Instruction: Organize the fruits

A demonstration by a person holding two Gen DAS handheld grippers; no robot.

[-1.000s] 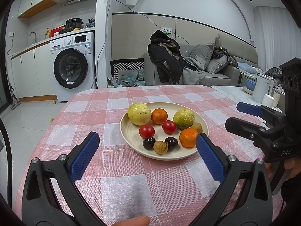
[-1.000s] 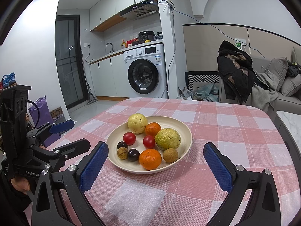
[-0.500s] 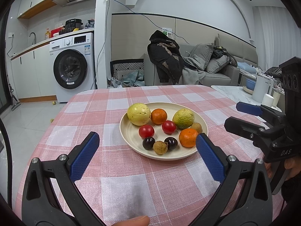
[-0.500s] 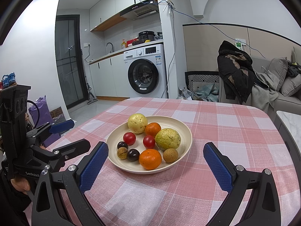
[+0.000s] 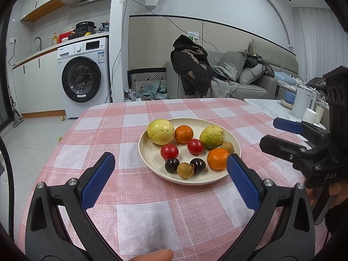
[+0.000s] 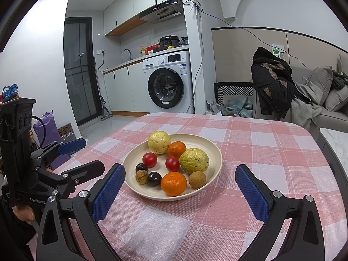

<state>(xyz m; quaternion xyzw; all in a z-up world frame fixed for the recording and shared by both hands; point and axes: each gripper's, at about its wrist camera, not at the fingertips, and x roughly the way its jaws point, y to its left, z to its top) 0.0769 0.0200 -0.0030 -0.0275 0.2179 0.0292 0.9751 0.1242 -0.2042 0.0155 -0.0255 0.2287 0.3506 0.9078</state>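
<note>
A cream plate [image 5: 152, 158] [image 6: 214, 152] sits mid-table and holds several fruits: a yellow guava [image 5: 160, 131] [image 6: 159, 142], a green guava [image 5: 212, 136] [image 6: 194, 160], two oranges [image 5: 217, 158] [image 6: 174, 183], two red tomatoes [image 5: 169, 151] [image 6: 149, 160], dark plums [image 5: 171, 165] and longans [image 5: 185, 170]. My left gripper [image 5: 170, 179] is open and empty, just short of the plate's near rim. My right gripper [image 6: 179, 192] is open and empty, also just short of the plate. Each gripper shows in the other's view, the right one [image 5: 289, 137] and the left one [image 6: 76, 154].
The table has a pink and white checked cloth [image 5: 130, 195] [image 6: 261, 152]. A white side table [image 5: 271, 108] with a kettle stands to the right. A washing machine [image 5: 83, 82] and a sofa [image 5: 239, 80] are behind.
</note>
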